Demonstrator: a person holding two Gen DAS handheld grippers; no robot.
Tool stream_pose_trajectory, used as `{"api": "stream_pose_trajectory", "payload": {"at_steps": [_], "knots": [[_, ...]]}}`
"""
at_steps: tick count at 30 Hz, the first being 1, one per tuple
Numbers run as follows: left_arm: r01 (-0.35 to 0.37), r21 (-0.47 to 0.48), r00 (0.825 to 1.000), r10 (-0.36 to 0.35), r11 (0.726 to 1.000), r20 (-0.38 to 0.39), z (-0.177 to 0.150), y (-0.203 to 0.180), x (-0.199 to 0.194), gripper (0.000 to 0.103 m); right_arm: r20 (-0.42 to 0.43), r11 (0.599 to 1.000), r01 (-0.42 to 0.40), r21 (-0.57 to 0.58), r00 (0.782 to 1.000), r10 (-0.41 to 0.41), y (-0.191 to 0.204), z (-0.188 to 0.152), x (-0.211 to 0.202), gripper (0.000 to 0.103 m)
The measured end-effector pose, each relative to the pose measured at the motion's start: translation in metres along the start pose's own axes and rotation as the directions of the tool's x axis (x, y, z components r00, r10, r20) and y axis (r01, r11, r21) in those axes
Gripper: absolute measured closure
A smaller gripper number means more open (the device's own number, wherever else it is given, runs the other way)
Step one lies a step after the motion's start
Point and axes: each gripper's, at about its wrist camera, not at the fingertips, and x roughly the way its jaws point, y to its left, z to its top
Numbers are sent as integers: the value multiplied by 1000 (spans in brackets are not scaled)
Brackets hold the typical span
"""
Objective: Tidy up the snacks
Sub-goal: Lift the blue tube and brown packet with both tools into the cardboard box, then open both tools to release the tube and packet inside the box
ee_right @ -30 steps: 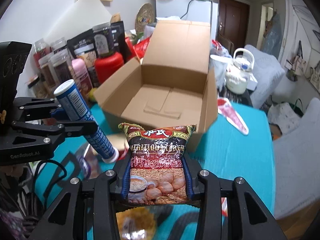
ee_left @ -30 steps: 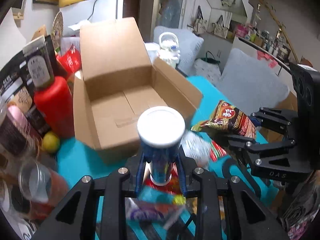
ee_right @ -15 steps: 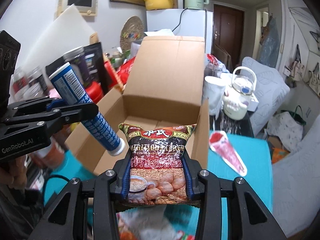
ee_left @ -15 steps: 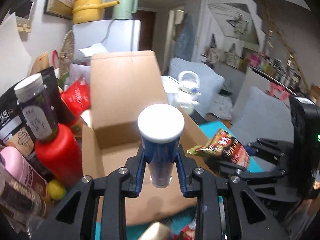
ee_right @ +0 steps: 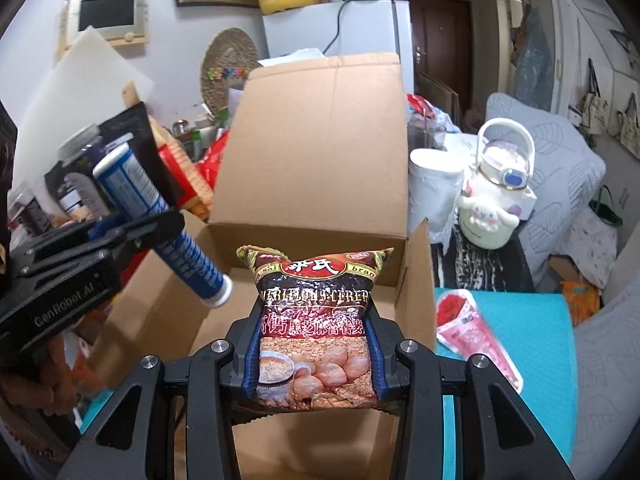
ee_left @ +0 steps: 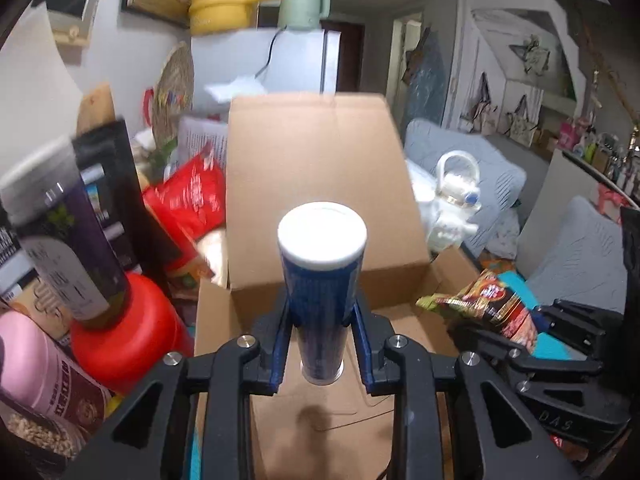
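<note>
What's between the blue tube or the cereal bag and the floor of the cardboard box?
Nothing visible. The blue tube in the left gripper and the cereal bag in the right gripper both hang over the open cardboard box, whose visible floor is bare and whose lid flap stands upright behind.

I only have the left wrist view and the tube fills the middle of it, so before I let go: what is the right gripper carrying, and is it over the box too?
Observer: The right gripper is shut on a cereal bag, held upright with its printed front toward the camera, above the open cardboard box.
Operator: Does my tube look straight from that side?
Observer: No. The blue tube in the left gripper slants, with its lower white end hanging over the inside of the box.
Operator: Anything beside the box I can't see?
Observer: A pink packet lies on the teal tabletop right of the box.
</note>
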Motion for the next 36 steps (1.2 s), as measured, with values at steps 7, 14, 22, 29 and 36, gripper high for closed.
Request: {"api": "stream_pose_trajectory", "payload": {"at_steps": [7,14,22,29,36], "knots": [[-23,-8,997,22,1000,-74,-8,0,29,75,-75,1000,3,-19,997,-4,1,-3,29,62],[-55,7,991,56,998,-122,-15,-4,47,75,-130,999,35,-8,991,-36,-3,-9,46,61],[-102,20,977,104,995,-186,-16,-6,57,73,-171,999,8,32,985,-3,-5,-12,54,56],[-117,26,958,119,993,-262,-23,-8,69,71,-147,999,46,2,988,-45,-1,-12,45,51],[-125,30,971,128,992,-201,-18,-12,50,25,-107,998,66,11,992,-64,-2,-8,29,51]]}}
